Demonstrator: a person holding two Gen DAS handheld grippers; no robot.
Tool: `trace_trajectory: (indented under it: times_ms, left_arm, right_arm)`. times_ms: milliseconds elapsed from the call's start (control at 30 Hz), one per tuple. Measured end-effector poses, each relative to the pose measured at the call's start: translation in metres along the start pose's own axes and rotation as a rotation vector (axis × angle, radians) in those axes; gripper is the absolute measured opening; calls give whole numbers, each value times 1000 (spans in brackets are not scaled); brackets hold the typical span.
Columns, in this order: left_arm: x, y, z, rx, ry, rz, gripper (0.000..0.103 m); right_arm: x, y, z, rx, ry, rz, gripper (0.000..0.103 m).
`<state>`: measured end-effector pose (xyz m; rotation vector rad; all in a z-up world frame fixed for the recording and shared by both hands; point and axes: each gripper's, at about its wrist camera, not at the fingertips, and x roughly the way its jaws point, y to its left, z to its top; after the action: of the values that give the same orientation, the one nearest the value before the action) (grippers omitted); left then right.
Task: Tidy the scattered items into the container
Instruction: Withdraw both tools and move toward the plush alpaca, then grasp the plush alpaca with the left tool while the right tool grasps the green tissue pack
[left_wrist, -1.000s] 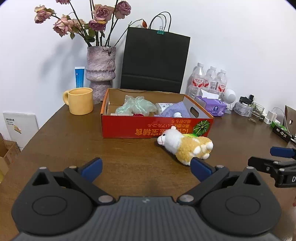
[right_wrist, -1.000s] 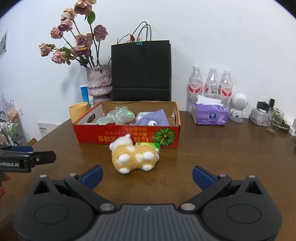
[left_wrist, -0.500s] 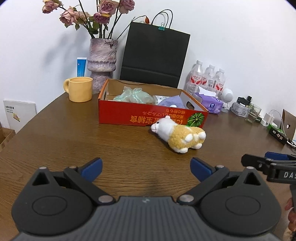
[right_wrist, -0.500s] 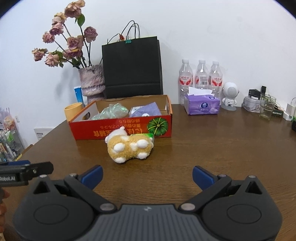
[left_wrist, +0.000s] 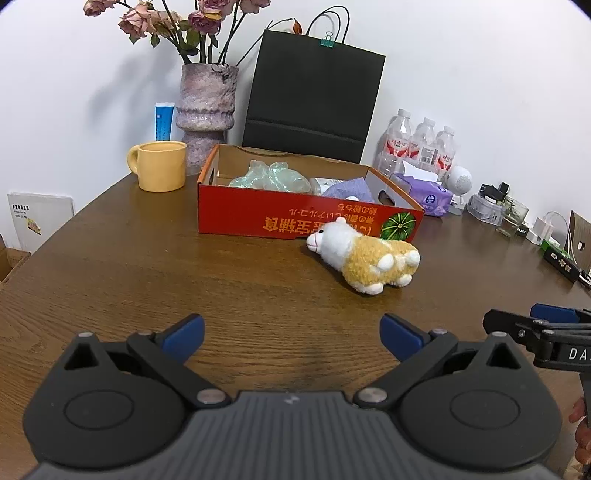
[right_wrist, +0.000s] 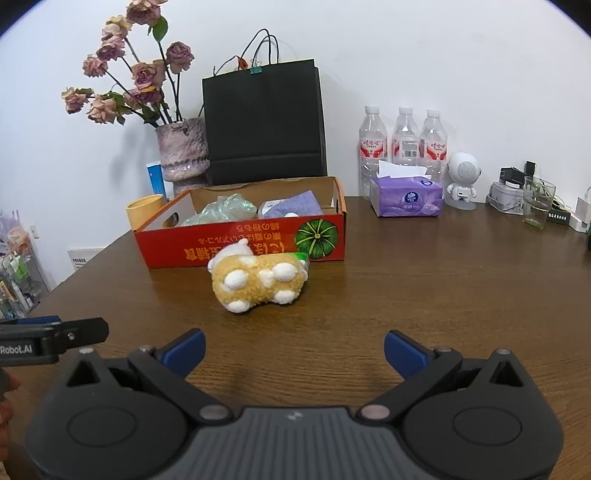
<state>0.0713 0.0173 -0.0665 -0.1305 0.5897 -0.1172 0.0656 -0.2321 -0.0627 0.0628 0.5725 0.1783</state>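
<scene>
A yellow and white plush sheep (left_wrist: 364, 260) lies on its side on the wooden table, just in front of a red cardboard box (left_wrist: 258, 219). It shows in the right wrist view too (right_wrist: 258, 280), with a small green item (right_wrist: 301, 256) partly hidden behind it against the box (right_wrist: 236, 245). The box holds a crumpled clear bag (left_wrist: 269, 177) and a purple item (left_wrist: 349, 190). My left gripper (left_wrist: 291, 334) is open and empty, well short of the sheep. My right gripper (right_wrist: 293, 349) is open and empty, near the sheep.
A yellow mug (left_wrist: 159, 166), a vase of dried roses (left_wrist: 205, 110) and a black paper bag (left_wrist: 310, 99) stand behind the box. Water bottles (right_wrist: 404, 144), a purple tissue pack (right_wrist: 406, 195), a white figurine (right_wrist: 461, 181) and a glass (right_wrist: 537, 203) sit at the right.
Both grippers have drawn back from the box, so the sheep and box look farther off. Both stayed open and nothing on the table moved.
</scene>
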Motion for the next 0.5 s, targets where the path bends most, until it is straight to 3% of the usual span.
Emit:
trace_trajectory:
  times_ms: [500]
  left_arm:
    - [31, -17, 16, 4, 62, -6, 103]
  right_arm:
    - [24, -32, -1, 56, 18, -9, 103]
